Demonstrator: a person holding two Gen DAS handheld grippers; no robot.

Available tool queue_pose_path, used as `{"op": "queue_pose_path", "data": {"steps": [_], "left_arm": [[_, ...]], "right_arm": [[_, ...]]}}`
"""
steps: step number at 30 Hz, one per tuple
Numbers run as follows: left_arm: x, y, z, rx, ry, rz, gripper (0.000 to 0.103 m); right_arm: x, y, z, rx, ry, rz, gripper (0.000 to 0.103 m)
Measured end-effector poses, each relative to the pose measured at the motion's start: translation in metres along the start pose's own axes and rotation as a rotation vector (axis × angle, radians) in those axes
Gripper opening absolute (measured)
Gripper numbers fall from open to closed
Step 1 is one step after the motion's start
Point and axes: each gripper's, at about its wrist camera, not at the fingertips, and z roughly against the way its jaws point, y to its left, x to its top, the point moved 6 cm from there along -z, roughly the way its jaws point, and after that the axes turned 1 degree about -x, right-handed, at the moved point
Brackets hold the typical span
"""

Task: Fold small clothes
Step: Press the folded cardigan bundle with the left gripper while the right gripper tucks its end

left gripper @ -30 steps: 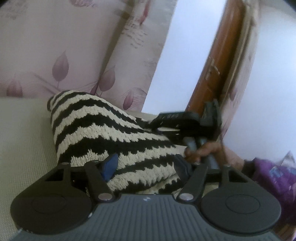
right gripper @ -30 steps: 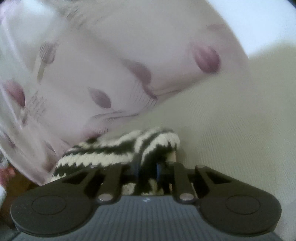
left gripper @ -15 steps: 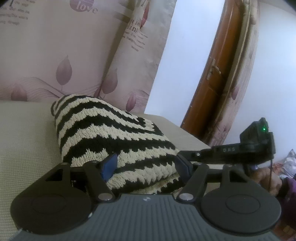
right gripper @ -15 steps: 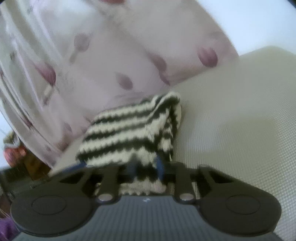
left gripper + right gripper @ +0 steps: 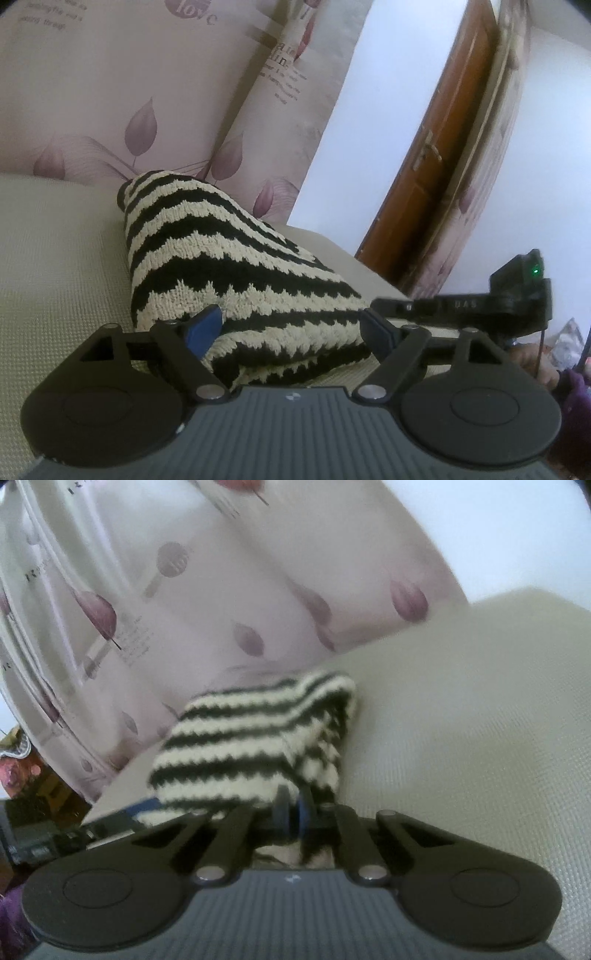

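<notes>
We see the folded striped knit (image 5: 236, 277) lying on the cream mat (image 5: 55, 266) near the leaf-print curtain (image 5: 110, 92). Our left gripper (image 5: 291, 328) stands spread wide around its near end, while our right gripper (image 5: 291, 812) looks pinched onto the knit's edge.

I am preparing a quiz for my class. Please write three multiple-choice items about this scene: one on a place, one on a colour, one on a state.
1. Where does the striped knit garment lie?
A. on the beige textured surface
B. on the wooden door
C. in a basket

2. Which colours are its stripes?
A. red and white
B. black and cream
C. blue and grey

3. How do the left tongs stand?
A. shut on the garment
B. out of view
C. open around the garment's near end

Answers: 1 A, the garment rests on it; 2 B, both views show it; 3 C, the blue pads stand far apart, while the right tongs pinch the knit.
</notes>
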Motion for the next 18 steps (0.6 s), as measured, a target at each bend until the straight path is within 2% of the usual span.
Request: {"op": "queue_pose_path", "data": {"steps": [3, 5, 7, 11, 13, 16, 18], "left_arm": [[-0.001, 0.002, 0.001, 0.000, -0.009, 0.012, 0.081], [-0.002, 0.002, 0.002, 0.002, -0.018, 0.018, 0.082], [-0.004, 0.001, 0.004, 0.008, -0.028, 0.017, 0.082], [-0.003, -0.002, 0.004, 0.016, -0.038, 0.001, 0.083], [0.001, -0.003, 0.010, 0.017, -0.052, 0.006, 0.082], [0.022, -0.004, 0.030, -0.009, -0.145, 0.046, 0.082], [0.043, -0.004, 0.040, -0.030, -0.221, 0.063, 0.085]], "right_arm": [[0.017, 0.023, 0.012, -0.057, -0.089, 0.074, 0.009], [0.030, 0.048, 0.013, -0.017, -0.137, 0.133, 0.009], [0.039, 0.075, -0.002, 0.008, -0.134, 0.219, 0.009], [0.045, 0.114, -0.055, 0.024, -0.078, 0.357, 0.009], [0.041, 0.121, -0.084, 0.039, -0.002, 0.394, 0.009], [0.018, 0.107, -0.135, 0.017, 0.199, 0.379, 0.008], [0.017, 0.095, -0.137, 0.082, 0.190, 0.290, 0.007]]}}
